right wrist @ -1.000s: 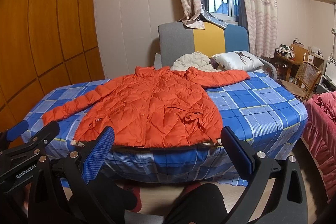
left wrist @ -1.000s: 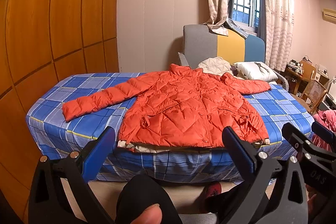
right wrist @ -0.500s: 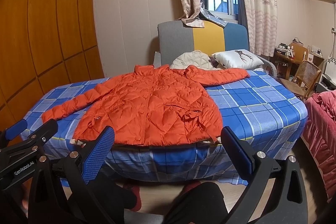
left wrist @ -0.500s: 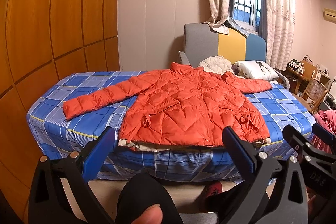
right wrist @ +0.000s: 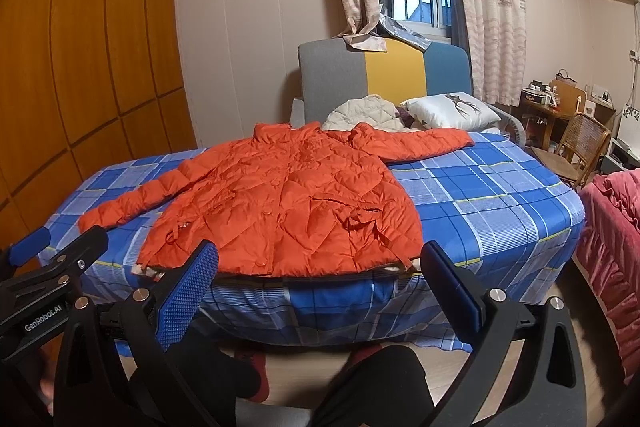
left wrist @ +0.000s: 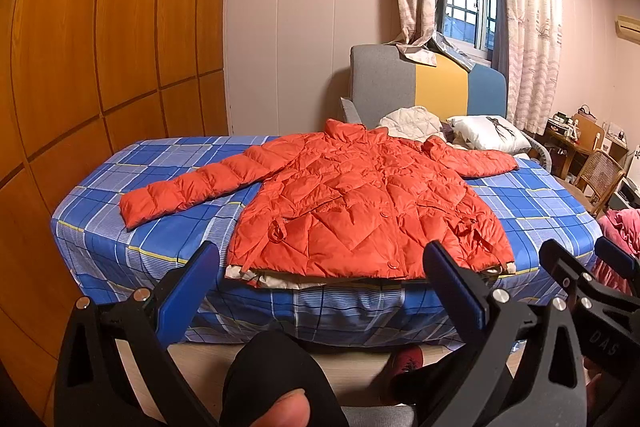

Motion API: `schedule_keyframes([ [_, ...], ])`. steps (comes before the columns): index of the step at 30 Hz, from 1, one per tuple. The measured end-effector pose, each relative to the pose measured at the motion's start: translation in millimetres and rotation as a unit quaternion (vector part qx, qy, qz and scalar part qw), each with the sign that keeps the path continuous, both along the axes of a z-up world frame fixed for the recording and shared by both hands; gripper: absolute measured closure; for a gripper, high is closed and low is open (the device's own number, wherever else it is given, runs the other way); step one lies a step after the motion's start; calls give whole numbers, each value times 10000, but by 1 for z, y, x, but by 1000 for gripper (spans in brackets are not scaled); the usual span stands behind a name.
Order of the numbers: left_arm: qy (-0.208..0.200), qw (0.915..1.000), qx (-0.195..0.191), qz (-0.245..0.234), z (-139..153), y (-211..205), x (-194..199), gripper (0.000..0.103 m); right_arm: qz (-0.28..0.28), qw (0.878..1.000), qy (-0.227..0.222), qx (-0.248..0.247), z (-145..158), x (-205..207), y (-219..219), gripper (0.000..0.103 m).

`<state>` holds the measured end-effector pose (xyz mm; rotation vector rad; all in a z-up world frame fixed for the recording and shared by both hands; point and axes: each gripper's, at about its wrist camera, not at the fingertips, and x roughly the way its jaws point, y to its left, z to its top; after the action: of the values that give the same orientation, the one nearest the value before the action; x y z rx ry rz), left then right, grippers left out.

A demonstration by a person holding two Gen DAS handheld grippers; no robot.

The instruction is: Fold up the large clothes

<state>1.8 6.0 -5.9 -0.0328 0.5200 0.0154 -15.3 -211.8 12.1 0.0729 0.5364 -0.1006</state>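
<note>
Jacket (left wrist: 360, 203), orange and quilted, lies flat on the bed (left wrist: 532, 203), front side up, with both sleeves spread out to the sides. Its hem is at the near edge of the bed and its collar points to the headboard (left wrist: 424, 87). A white pillow (left wrist: 486, 137) lies just beyond the jacket, near the headboard. Left tongs (left wrist: 320, 287) are wide open and hold nothing; they are in front of the bed, apart from the jacket. Right tongs (right wrist: 318, 287) are also wide open and empty, before the hem.
</note>
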Motion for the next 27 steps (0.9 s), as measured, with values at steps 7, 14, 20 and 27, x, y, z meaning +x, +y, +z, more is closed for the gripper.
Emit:
schedule_keyframes([
  [7, 13, 10000, -19, -6, 0, 0, 1, 2, -11, 10000, 6, -7, 0, 0, -1, 3],
  [14, 24, 10000, -24, -23, 0, 0, 0, 2, 1, 10000, -2, -13, 0, -1, 0, 3],
  [20, 28, 10000, -11, -24, 1, -1, 2, 2, -1, 10000, 9, -41, -2, 0, 0, 3],
  [27, 40, 10000, -19, -35, 0, -1, 2, 2, 8, 10000, 17, -33, -1, 1, 1, 3],
])
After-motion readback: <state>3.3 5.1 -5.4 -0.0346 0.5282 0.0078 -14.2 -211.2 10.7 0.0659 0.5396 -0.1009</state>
